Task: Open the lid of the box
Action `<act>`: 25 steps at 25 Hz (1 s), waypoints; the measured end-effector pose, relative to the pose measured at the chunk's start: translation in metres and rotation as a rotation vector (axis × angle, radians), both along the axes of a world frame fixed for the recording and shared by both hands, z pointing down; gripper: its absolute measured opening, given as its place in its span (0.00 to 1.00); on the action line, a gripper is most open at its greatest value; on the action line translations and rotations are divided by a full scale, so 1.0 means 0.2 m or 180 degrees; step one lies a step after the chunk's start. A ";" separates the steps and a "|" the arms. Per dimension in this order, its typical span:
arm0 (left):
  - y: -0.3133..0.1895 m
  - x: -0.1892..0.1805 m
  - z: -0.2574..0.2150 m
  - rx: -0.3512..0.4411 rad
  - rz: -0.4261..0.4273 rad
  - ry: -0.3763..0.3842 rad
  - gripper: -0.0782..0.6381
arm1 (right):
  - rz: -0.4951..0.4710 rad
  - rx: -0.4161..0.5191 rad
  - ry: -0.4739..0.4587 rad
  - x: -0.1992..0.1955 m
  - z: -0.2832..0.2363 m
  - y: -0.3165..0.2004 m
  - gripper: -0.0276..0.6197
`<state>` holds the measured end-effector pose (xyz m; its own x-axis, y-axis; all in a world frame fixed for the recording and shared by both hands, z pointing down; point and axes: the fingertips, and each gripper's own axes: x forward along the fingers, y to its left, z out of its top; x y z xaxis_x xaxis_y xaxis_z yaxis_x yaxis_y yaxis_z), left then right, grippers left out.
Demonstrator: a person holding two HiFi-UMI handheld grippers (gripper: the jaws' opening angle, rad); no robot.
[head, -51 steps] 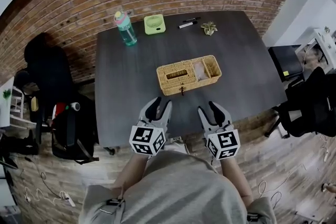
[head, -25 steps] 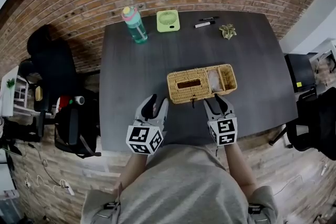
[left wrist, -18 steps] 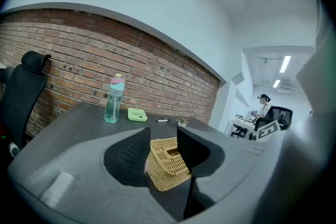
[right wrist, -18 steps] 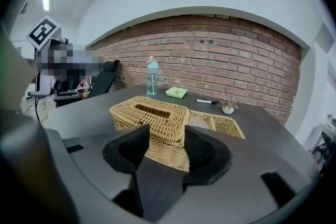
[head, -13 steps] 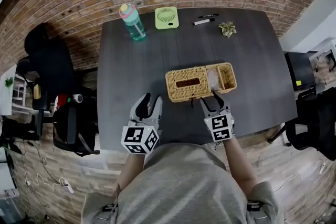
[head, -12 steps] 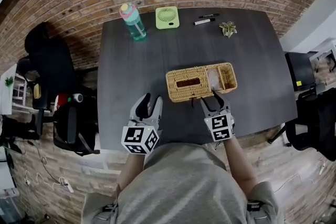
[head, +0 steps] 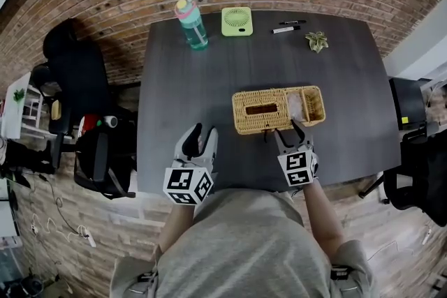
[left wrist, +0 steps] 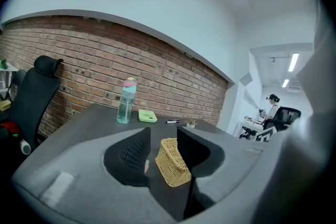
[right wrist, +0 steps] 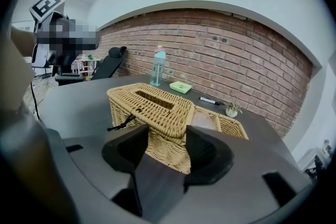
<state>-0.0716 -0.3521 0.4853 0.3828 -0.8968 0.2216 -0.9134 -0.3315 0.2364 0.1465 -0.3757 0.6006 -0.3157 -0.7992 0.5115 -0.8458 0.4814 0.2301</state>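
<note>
A woven wicker box (head: pixel 278 109) lies on the dark table (head: pixel 181 94); its slotted lid (head: pixel 262 110) lies flat over the left part, and an open compartment sits at its right end. A dark cord latch (right wrist: pixel 121 122) hangs from the lid's front. My right gripper (head: pixel 288 130) is at the box's front side, jaws opening, with the lid's near corner (right wrist: pixel 176 126) showing between the fingers and nothing pressed. My left gripper (head: pixel 201 135) hovers open over the table's near edge, left of the box (left wrist: pixel 173 162), holding nothing.
At the table's far edge stand a teal bottle (head: pixel 192 23), a green fan (head: pixel 237 20), a marker (head: pixel 285 29) and a small plant (head: pixel 318 41). A black chair (head: pixel 73 73) and a backpack (head: pixel 101 164) sit left of the table. A brick wall lies behind.
My right gripper has moved forward from the table's near edge up to the box's front. The left gripper has stayed about where it was.
</note>
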 end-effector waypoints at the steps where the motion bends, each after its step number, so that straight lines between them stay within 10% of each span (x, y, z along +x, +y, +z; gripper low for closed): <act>1: 0.00 -0.01 0.00 0.0003 -0.0012 0.0005 0.32 | 0.0001 0.0001 0.0006 0.00 0.00 0.00 0.36; 25: 0.02 -0.05 0.04 0.0026 -0.0131 0.0137 0.32 | -0.0074 0.0228 -0.0181 -0.01 -0.27 -0.06 0.37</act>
<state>-0.0819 -0.3482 0.4930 0.3547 -0.9137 0.1983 -0.9153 -0.2960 0.2733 0.1441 -0.3885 0.5470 -0.3617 -0.8252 0.4339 -0.8472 0.4852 0.2165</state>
